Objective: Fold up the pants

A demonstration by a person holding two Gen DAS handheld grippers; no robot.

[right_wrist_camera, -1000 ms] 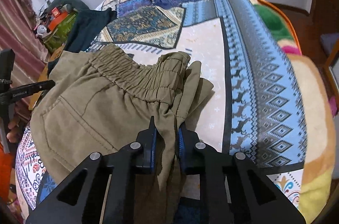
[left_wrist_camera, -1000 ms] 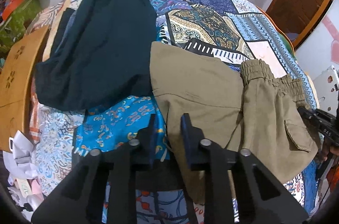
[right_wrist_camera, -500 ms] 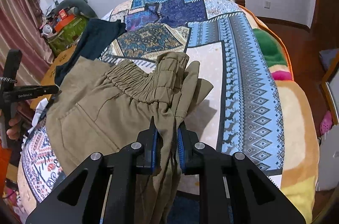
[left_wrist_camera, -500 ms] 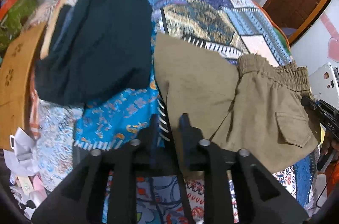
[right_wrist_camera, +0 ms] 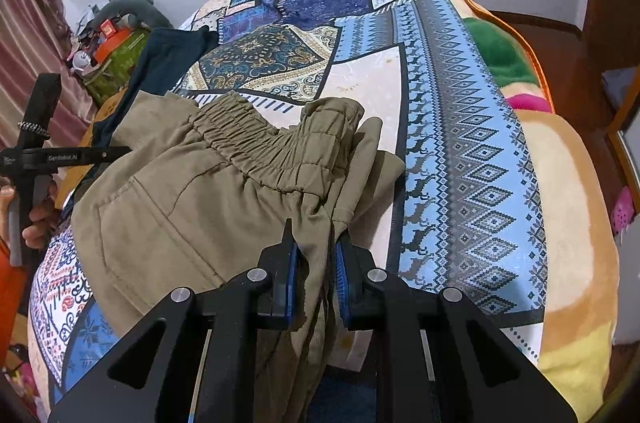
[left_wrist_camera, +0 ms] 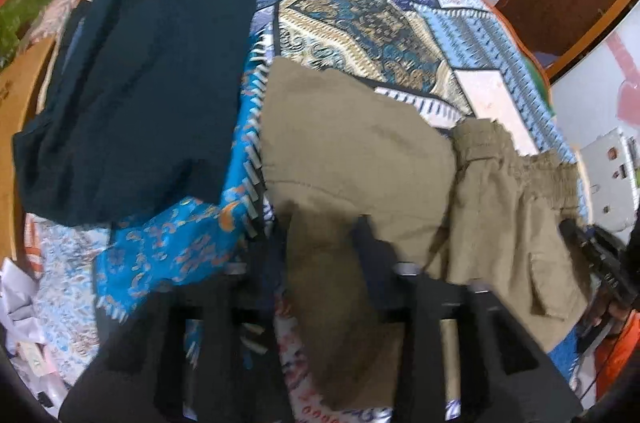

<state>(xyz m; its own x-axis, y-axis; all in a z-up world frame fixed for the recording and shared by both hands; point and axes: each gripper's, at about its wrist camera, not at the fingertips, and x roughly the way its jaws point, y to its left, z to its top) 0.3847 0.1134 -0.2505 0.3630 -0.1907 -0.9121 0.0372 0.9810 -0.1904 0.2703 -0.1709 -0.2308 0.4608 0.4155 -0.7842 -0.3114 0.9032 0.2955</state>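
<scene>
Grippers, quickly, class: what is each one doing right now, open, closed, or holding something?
Left gripper: shut on the khaki pants, though the view is blurred.
Right gripper: shut on the khaki pants near the waistband.

Bare patterned patchwork bedspread (right_wrist_camera: 460, 151) lies open right of the bunched khaki cotton pants (right_wrist_camera: 208, 191) and across the far bed. On the left, a flat dark teal folded garment (left_wrist_camera: 136, 83) covers the bed, just beside the pants.

Black hand-held gripper (right_wrist_camera: 315, 255), blue pads (right_wrist_camera: 291, 279), silver screws.
</scene>
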